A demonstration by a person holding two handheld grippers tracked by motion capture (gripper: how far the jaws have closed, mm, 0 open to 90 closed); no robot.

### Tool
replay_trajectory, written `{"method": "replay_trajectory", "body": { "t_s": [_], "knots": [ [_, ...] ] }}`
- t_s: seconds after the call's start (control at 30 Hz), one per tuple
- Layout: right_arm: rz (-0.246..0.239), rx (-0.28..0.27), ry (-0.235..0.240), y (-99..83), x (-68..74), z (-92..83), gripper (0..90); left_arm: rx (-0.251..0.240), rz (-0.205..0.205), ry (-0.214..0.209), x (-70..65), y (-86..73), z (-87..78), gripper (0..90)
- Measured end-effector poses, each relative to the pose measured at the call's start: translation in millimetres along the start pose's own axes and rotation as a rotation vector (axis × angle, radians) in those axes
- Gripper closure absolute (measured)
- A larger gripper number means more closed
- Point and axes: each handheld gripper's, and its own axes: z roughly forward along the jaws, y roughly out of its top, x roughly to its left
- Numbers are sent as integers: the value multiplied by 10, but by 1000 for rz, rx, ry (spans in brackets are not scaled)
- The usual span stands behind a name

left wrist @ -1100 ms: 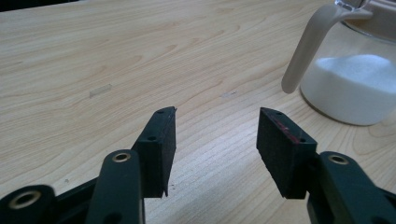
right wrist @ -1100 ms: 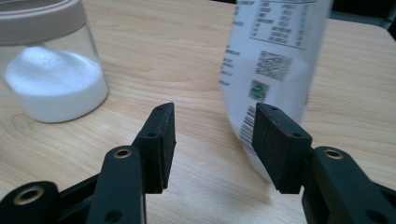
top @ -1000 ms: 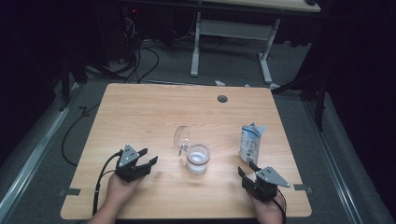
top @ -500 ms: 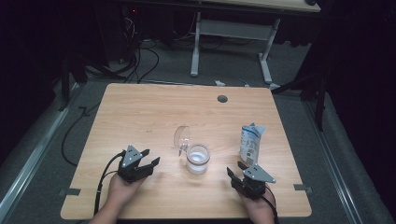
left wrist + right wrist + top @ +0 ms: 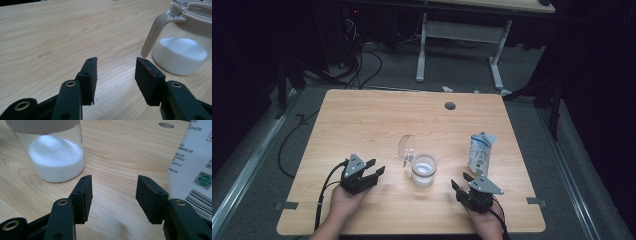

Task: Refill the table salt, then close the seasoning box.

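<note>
- Jar (image 5: 423,171) w/ white powder sits mid-table (image 5: 362,120), lid (image 5: 406,147) swung open, standing up behind it on its hinge; the left tongs' view shows the lid arm (image 5: 152,35) close up.
- Pouch (image 5: 480,152) stands upright just right of jar, top looks torn/open; not touching jar.
- Left tongs (image 5: 371,172) empty, jaws have just been closing partway, nothing between them; aimed toward jar, still apart from it.
- Right tongs (image 5: 462,186) open, empty, near table's front edge, between jar & pouch (image 5: 192,170).
- Progress, my read: nothing gripped yet. Powder already in jar; whether it's pouring more or shutting the lid that's left, can't tell.
</note>
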Motion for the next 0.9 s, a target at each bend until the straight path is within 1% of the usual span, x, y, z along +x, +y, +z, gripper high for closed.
{"method": "replay_trajectory", "body": {
  "t_s": [0.07,0.17,0.23,0.33,0.47,0.6,0.73,0.83,0.9],
  "knots": [
    [-6,0,3,5,17,11,474,3,0,1,-6,37,4,544],
    [-8,4,6,-1,23,20,474,4,-19,-6,-9,74,15,575],
    [-11,5,10,2,16,19,474,13,-21,8,-14,91,24,593],
    [-3,0,13,11,5,17,474,26,-36,6,-12,104,45,611],
    [-3,1,18,1,-6,8,474,26,-65,6,-11,127,56,638],
    [-4,1,24,7,-12,-8,474,25,-65,17,-32,170,64,673],
    [-8,-2,31,10,-14,-10,473,24,-80,23,-42,216,67,692],
    [-9,-6,37,13,-19,-6,473,23,-71,31,-66,245,75,720],
    [-11,-3,43,14,-14,3,473,19,-77,32,-82,266,83,729]
  ]
}}
